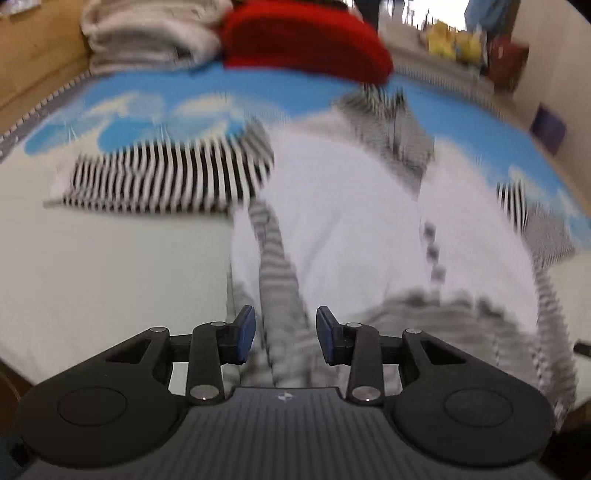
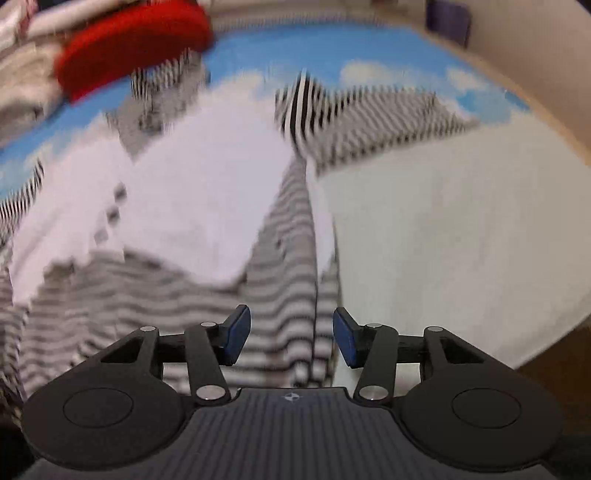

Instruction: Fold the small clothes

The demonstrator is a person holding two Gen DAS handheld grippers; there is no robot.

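Striped clothes lie spread on a surface covered by a sheet printed with blue sky and white clouds; whether it is a bed or a table cannot be told. The garment is white across the middle, with black-and-white striped sleeves stretched to either side and a striped hem nearest the cameras. Both views are blurred. The left hand-held gripper hangs above the near striped edge with its blue pads spread, a narrow striped strip showing in the gap but not pinched. The right hand-held gripper is likewise spread over the striped hem, pads clear of the cloth. At the far edge sit a red folded item and a grey folded pile.
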